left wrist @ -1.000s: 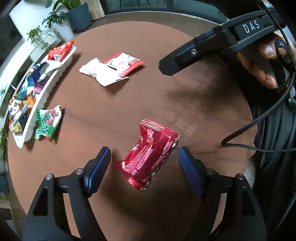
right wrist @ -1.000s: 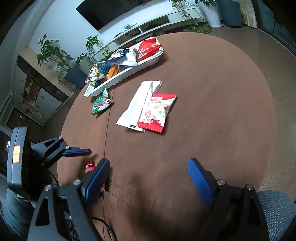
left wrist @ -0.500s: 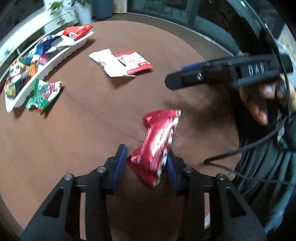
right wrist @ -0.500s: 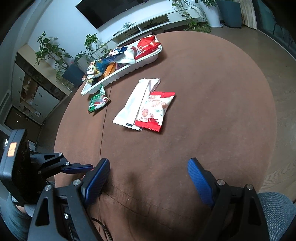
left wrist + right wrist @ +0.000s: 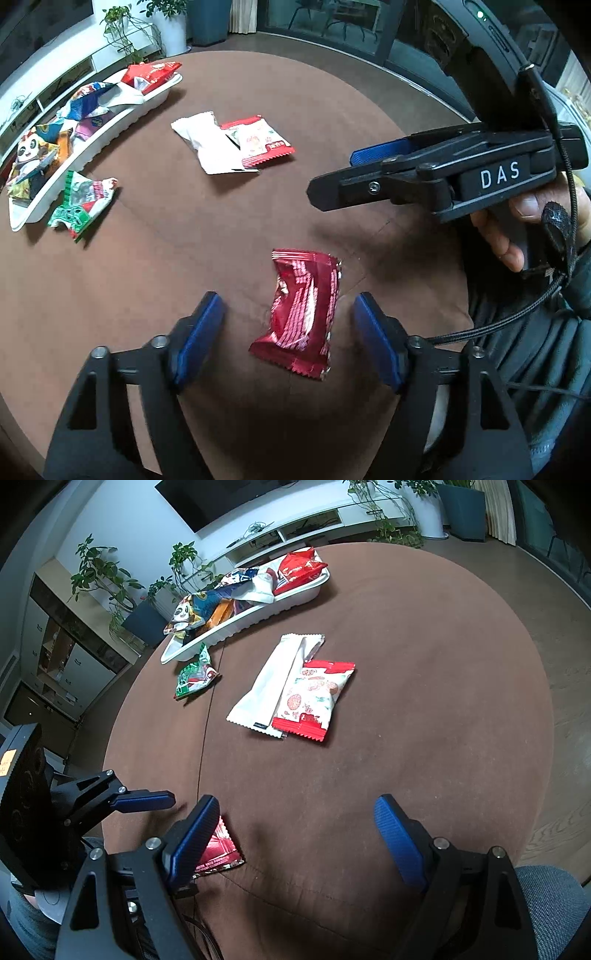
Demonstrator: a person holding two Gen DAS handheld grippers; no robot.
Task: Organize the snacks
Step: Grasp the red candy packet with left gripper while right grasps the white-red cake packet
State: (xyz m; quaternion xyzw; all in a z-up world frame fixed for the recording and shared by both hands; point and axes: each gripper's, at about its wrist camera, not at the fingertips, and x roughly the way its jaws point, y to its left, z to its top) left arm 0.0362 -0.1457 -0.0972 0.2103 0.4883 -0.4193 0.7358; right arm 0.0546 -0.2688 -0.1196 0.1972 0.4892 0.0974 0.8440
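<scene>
A dark red snack packet (image 5: 303, 310) lies on the brown round table (image 5: 184, 258), between the blue pads of my left gripper (image 5: 286, 301). The pads stand clear of it on both sides and the jaws are opening. In the right wrist view the same red packet (image 5: 218, 849) peeks out behind that gripper's left finger (image 5: 192, 838). My right gripper (image 5: 295, 805) hovers open over bare table with nothing between its fingers. From the left wrist view the right gripper (image 5: 334, 173) hangs to the upper right, held by a hand.
A white tray (image 5: 92, 144) full of snack packets sits at the table's far left edge, with a green packet (image 5: 81, 203) just beside it. A white packet (image 5: 207, 147) and a red-and-white packet (image 5: 258, 144) lie overlapping mid-table. A cable trails near the person's lap.
My left gripper closed on the red packet, turned it, then let go; the packet now lies more upright between the spread pads. The right gripper stayed still.
</scene>
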